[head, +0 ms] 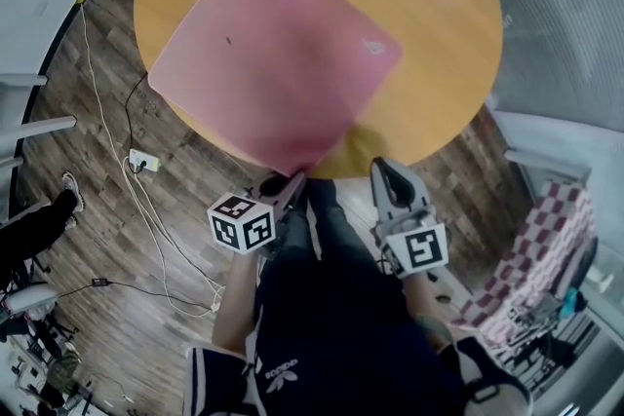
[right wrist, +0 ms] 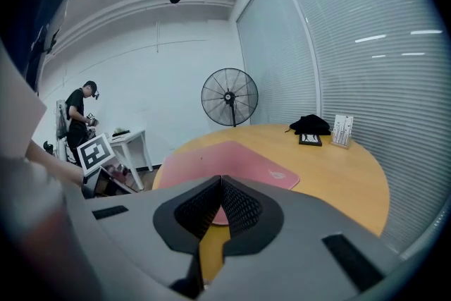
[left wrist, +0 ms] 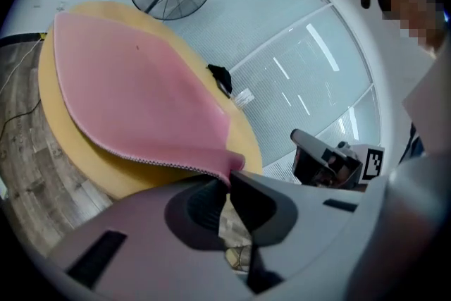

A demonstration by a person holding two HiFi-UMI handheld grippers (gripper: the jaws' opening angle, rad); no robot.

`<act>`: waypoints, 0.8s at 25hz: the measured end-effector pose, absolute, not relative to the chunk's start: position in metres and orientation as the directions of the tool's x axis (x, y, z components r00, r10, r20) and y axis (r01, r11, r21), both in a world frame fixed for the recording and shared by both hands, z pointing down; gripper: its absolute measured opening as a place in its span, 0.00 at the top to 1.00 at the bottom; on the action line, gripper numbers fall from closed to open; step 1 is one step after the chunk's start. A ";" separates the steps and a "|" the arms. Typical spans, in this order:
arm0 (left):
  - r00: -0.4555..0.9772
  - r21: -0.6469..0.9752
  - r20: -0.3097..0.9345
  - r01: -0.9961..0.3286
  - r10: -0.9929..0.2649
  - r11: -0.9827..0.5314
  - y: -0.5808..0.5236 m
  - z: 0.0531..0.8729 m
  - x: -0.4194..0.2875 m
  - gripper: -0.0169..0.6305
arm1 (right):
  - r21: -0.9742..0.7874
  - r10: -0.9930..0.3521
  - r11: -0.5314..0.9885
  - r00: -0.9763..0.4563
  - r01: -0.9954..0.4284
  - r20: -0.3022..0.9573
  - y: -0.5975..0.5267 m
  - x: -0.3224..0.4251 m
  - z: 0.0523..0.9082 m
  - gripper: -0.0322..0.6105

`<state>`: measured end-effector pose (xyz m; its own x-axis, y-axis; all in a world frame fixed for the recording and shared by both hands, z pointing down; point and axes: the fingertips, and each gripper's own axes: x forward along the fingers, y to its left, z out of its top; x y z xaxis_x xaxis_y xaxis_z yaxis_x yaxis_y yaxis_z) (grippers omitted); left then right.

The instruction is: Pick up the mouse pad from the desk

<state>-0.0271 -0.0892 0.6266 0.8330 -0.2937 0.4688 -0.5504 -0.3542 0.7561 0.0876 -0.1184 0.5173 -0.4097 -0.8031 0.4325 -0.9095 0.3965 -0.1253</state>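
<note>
From the head view, I saw the pad (head: 273,54) spread over the left half of the round table (head: 439,44). Its corner at 6 o'clock reached past the rim, where the left gripper (head: 292,182) met it. The right gripper (head: 390,172) hung just off the rim at 5 o'clock.

In the left gripper view, the jaws were clamped on that pad corner. The near edge was raised off the table while the far part rested on it.

In the right gripper view, the jaws were together with nothing between them. The pad lay ahead at 12 o'clock.
</note>
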 end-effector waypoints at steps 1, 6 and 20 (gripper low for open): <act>0.830 0.751 0.456 -0.552 -0.320 -0.363 -0.096 0.621 -0.028 0.95 | -0.120 -0.807 0.398 -0.409 -0.910 0.425 -0.120 0.088 0.515 0.95; 0.799 0.691 0.445 -0.594 -0.404 -0.412 -0.126 0.601 -0.031 0.95 | -0.095 -0.830 0.395 -0.399 -0.914 0.390 -0.131 0.094 0.499 0.95; 0.763 0.612 0.371 -0.630 -0.530 -0.479 -0.190 0.551 -0.041 0.95 | -0.041 -0.872 0.393 -0.386 -0.919 0.300 -0.174 0.100 0.460 0.95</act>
